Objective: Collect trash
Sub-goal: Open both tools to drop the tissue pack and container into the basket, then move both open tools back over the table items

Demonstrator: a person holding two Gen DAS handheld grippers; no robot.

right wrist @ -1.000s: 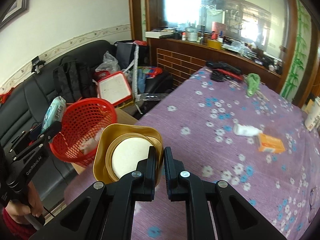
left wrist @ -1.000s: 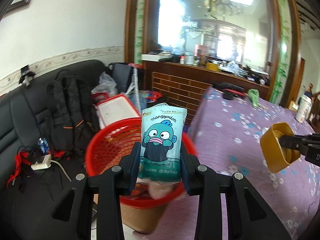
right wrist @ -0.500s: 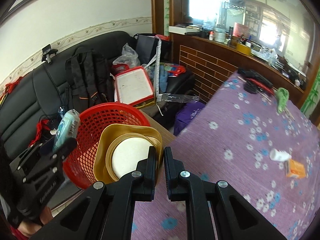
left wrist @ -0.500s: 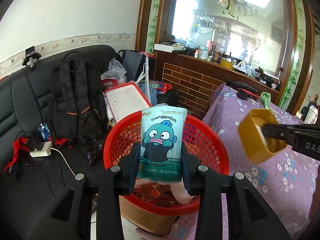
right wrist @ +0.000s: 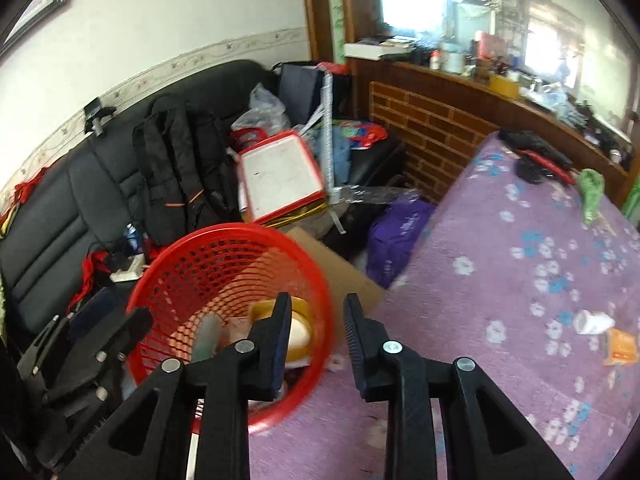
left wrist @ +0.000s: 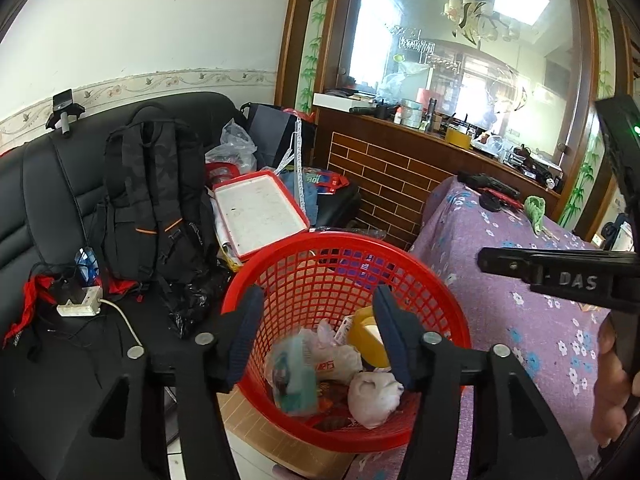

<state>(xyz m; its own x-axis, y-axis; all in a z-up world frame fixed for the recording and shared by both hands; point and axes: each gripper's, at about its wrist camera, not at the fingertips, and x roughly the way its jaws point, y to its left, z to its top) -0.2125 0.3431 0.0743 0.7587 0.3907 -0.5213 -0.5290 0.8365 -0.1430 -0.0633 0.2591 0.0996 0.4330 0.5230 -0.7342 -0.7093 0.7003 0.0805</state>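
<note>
Our left gripper (left wrist: 318,332) and right gripper (right wrist: 316,330) gape wide, empty, over the red basket (left wrist: 448,304); the tissue pack (left wrist: 296,376) and gold cup (left wrist: 366,334) lie inside. Only the right view shows an orange box (right wrist: 620,346) far right.

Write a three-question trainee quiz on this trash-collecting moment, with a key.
1. True or false: the left gripper is open over the red basket.
2. Which item lies in the basket? A) yellow cup B) black backpack C) green cloth
3. Fill in: the orange box and the small white bottle lie on the ______ tablecloth.

Key: 1 true; 2 A; 3 purple. The right gripper is open too.
</note>
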